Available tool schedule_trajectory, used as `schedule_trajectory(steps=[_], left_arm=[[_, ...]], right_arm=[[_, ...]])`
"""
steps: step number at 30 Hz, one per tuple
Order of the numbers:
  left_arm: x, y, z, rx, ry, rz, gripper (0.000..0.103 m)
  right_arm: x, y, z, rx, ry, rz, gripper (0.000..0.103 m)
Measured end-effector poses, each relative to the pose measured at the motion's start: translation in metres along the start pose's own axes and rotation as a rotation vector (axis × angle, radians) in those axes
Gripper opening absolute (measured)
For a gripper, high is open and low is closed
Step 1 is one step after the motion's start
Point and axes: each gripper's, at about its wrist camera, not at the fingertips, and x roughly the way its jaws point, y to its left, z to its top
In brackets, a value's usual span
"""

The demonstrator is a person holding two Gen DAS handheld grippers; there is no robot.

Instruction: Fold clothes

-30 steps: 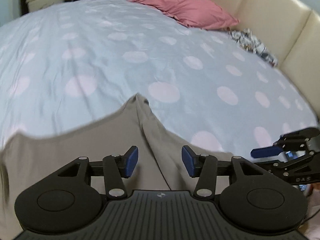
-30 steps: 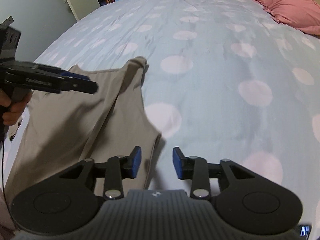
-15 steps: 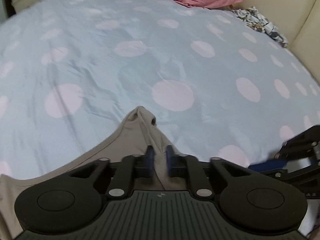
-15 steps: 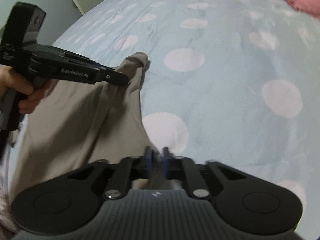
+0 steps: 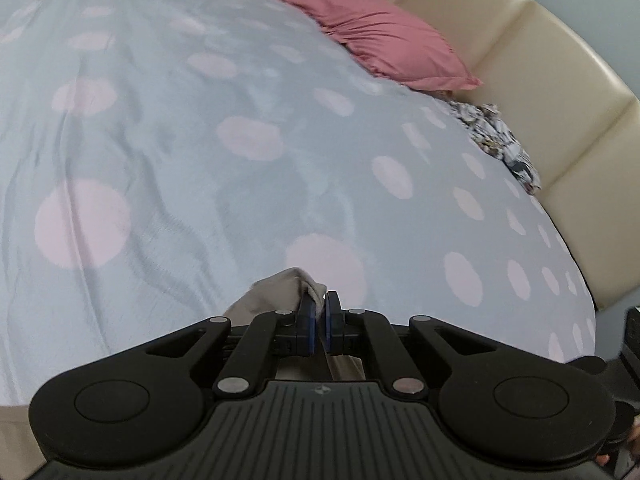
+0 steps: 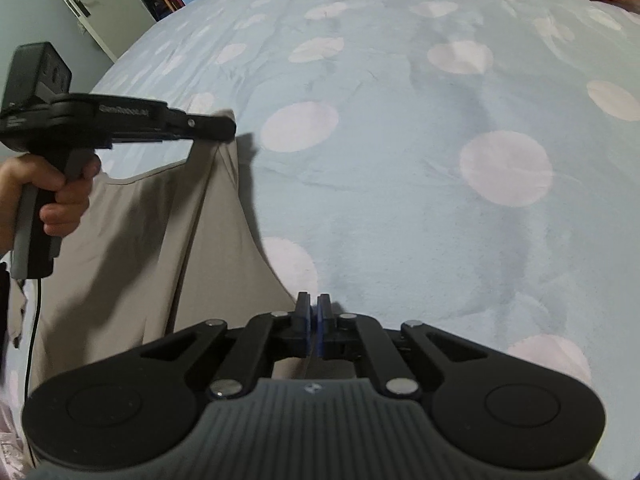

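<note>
A beige sleeveless top (image 6: 132,240) hangs partly lifted above the bed at the left of the right wrist view. My left gripper (image 5: 319,312) is shut on its shoulder strap (image 5: 288,284), which bunches up between the blue pads. In the right wrist view the left gripper (image 6: 224,126) shows from the side, holding the strap tip up, with a hand (image 6: 52,188) on its grip. My right gripper (image 6: 313,312) is shut on the top's side edge below the armhole; the pinched cloth is mostly hidden by the fingers.
The bed (image 5: 200,140) has a light blue cover with pink dots and spreads ahead of both grippers. A pink pillow (image 5: 384,44) and a patterned cloth (image 5: 500,140) lie by the cream headboard (image 5: 540,80). A door (image 6: 80,4) stands at the far left.
Both grippers went from open to shut on the top. They have since lifted the strap and the side edge off the cover.
</note>
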Motion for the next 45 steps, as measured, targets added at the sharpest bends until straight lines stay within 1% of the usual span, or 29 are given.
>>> schedule_trajectory(steps=[2,4,7,8,9,10,11,12,13,17,20,24,26,27,28,30,32,35,39,42,45], left_arm=[[0.009,0.0,-0.003,0.015,0.018,0.019,0.003],[0.015,0.001,-0.004,0.015,0.028,0.016,0.004],[0.011,0.003,0.0,-0.022,0.032,0.015,0.009],[0.005,0.003,0.001,-0.012,0.025,0.022,0.015],[-0.003,0.003,0.002,0.004,0.017,0.032,0.022],[-0.011,0.003,0.002,0.015,0.009,0.043,0.026],[-0.022,0.005,0.002,0.02,-0.003,0.062,0.036],[-0.033,0.008,0.001,0.022,-0.015,0.084,0.043],[-0.045,0.011,-0.001,0.024,-0.025,0.105,0.043],[-0.101,0.034,-0.016,0.024,-0.047,0.2,0.043],[-0.144,0.052,-0.031,0.013,-0.051,0.284,0.043],[-0.203,0.077,-0.054,-0.028,-0.046,0.444,0.043],[-0.229,0.089,-0.067,-0.053,-0.05,0.524,0.043],[-0.242,0.096,-0.073,-0.066,-0.052,0.565,0.044],[-0.252,0.101,-0.079,-0.073,-0.053,0.598,0.044],[-0.272,0.115,-0.092,-0.093,-0.066,0.679,0.044],[-0.284,0.126,-0.104,-0.118,-0.069,0.762,0.044],[-0.288,0.14,-0.121,-0.136,-0.06,0.867,0.047],[-0.287,0.163,-0.14,-0.195,-0.044,0.968,0.047],[-0.29,0.178,-0.149,-0.233,-0.036,1.001,0.047],[-0.294,0.192,-0.153,-0.3,-0.032,0.983,0.047]], right_arm=[[0.001,-0.001,0.001,-0.003,0.008,-0.011,0.003],[0.003,-0.001,0.001,-0.008,0.016,-0.023,0.003],[0.004,0.001,0.001,-0.014,0.032,-0.029,0.006],[0.002,0.003,0.002,-0.019,0.029,-0.038,0.006],[0.001,0.004,0.003,-0.025,0.027,-0.055,0.01],[-0.001,0.005,0.004,-0.031,0.022,-0.069,0.015],[-0.004,0.005,0.005,-0.035,0.014,-0.075,0.017],[-0.006,0.006,0.005,-0.037,0.006,-0.081,0.025],[-0.009,0.006,0.006,-0.035,-0.002,-0.088,0.027],[-0.015,0.016,0.007,-0.042,-0.007,-0.117,0.027],[-0.022,0.029,0.006,-0.061,-0.013,-0.114,0.027],[-0.03,0.056,0.004,-0.112,-0.022,-0.086,0.028],[-0.033,0.071,0.003,-0.131,-0.027,-0.062,0.031],[-0.036,0.078,0.001,-0.136,-0.028,-0.044,0.035],[-0.038,0.085,-0.001,-0.141,-0.029,-0.026,0.037],[-0.041,0.101,-0.006,-0.152,-0.025,0.005,0.037],[-0.044,0.115,-0.012,-0.17,-0.019,0.033,0.038],[-0.049,0.131,-0.02,-0.18,-0.017,0.069,0.039],[-0.055,0.147,-0.03,-0.174,-0.013,0.102,0.041],[-0.056,0.152,-0.037,-0.152,-0.002,0.106,0.041],[-0.052,0.154,-0.041,-0.119,0.015,0.102,0.041]])
